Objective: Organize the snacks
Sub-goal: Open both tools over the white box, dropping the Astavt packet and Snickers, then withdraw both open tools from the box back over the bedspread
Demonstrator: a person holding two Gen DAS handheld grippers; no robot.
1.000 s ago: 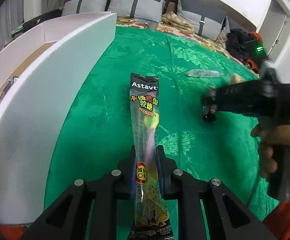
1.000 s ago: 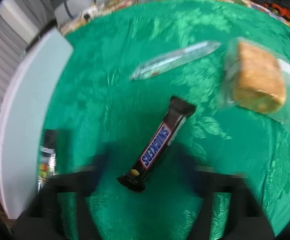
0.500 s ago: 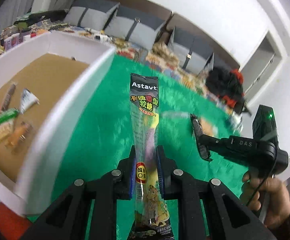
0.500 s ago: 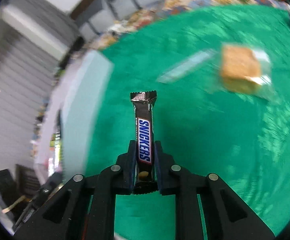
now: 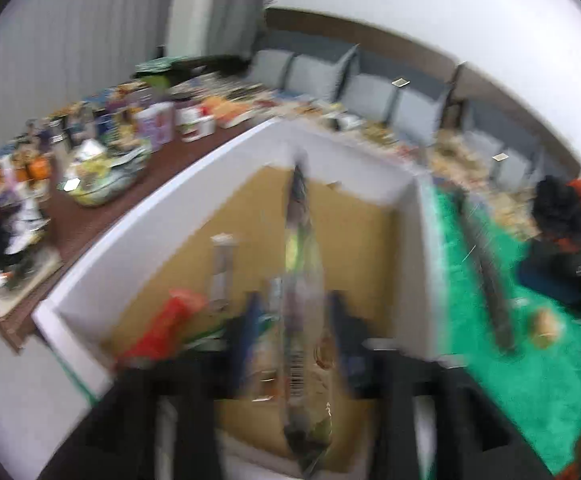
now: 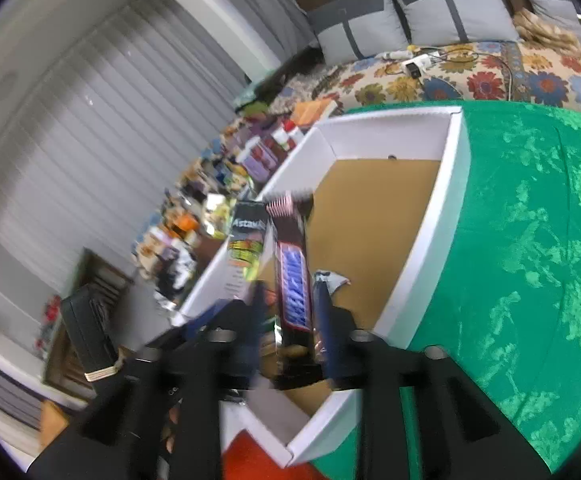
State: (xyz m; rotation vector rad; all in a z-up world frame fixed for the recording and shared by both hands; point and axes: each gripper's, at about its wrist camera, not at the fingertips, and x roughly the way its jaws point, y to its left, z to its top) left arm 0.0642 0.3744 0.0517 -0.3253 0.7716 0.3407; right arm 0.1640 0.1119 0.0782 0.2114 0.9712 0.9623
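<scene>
Green cloth point(image 6: 530, 240) borders the white box point(image 6: 430, 256); above it, left gripper point(image 5: 290, 320) clamps the gummy candy packet point(image 5: 302, 264), right gripper point(image 6: 290, 312) clamps the Snickers bar point(image 6: 292, 280).

"Asta…" legible atop candy pouch point(image 6: 246, 240); bar logo blurred.

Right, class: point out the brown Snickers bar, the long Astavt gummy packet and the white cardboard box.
Brown Snickers bar point(image 6: 293, 292): right wrist view, blue logo.
Long Astavt gummy packet point(image 5: 299, 264): left wrist view, middle.
White cardboard box point(image 6: 430, 264): right wrist view, right wall.
</scene>
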